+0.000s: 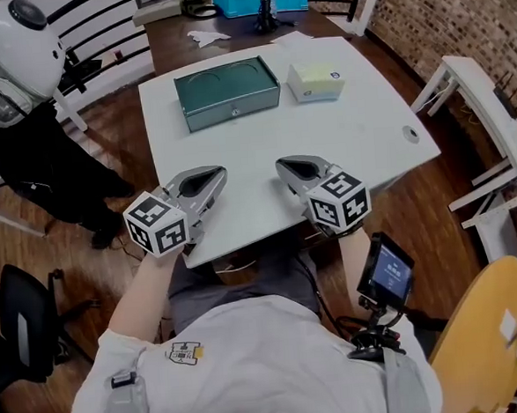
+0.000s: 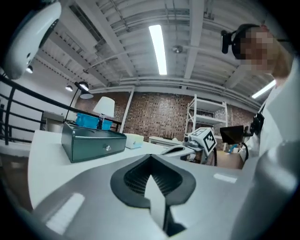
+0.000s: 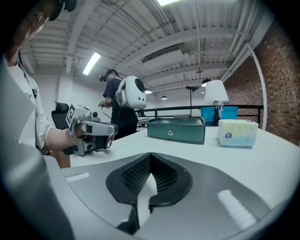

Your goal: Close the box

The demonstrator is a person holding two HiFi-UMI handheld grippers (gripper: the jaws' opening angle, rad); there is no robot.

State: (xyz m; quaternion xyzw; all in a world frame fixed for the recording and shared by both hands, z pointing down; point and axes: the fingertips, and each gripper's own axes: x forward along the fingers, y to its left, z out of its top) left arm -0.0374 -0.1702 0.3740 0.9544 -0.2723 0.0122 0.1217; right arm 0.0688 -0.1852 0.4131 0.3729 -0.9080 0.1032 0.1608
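Since box (image 1: 228, 92) at upper centre sits lid-down, closing looks done; left gripper (image 1: 205, 177) and right gripper (image 1: 293, 167) pinched together, empty.

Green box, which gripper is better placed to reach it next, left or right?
Left, probably. The green box lies almost straight ahead of the left gripper, with only bare table between. The right gripper lines up more with the tissue pack. Both are shut and empty.
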